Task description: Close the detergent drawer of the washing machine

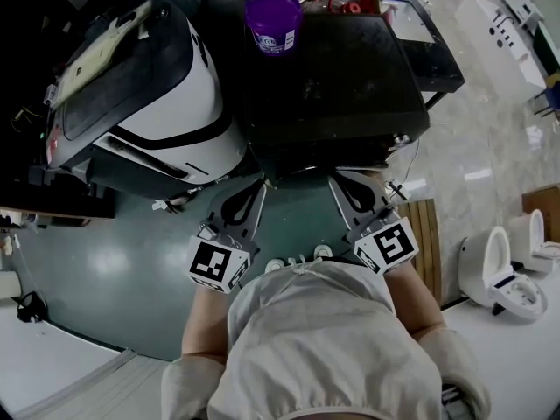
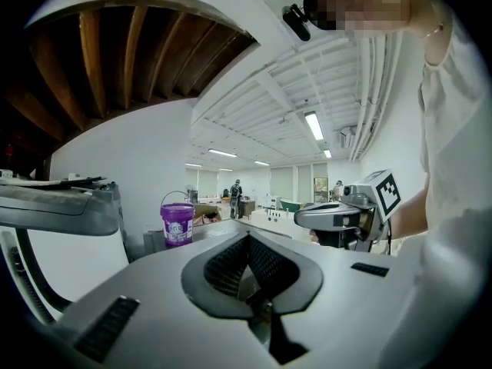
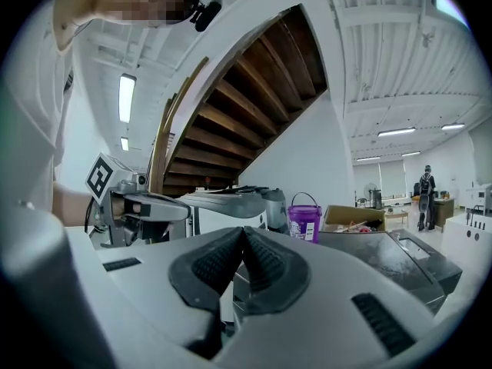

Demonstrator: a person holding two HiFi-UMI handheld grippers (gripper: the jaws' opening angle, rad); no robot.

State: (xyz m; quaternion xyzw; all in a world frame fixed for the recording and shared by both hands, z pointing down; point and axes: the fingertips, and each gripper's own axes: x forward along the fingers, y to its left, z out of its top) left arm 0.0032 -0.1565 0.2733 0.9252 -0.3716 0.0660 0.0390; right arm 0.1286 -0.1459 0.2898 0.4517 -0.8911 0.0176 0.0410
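Note:
A black-topped washing machine [image 1: 341,77] stands straight ahead of me, and I cannot make out its detergent drawer in any view. My left gripper [image 1: 260,183] and right gripper [image 1: 333,177] are held side by side close to my body, tips pointing at the machine's front edge without touching it. Both are shut with nothing between the jaws. In the left gripper view the ribbed pads [image 2: 231,264] meet at the tip, with the right gripper [image 2: 338,217] off to the side. The right gripper view shows its pads [image 3: 265,261] closed together and the left gripper [image 3: 146,206] beside it.
A purple bucket [image 1: 273,20] sits on the machine's far edge. A white and black appliance [image 1: 140,94] with a raised lid stands to the left. The floor [image 1: 114,269] is green; a wooden mat [image 1: 426,234] and white toilets [image 1: 507,274] lie right. A person [image 3: 424,198] stands far off.

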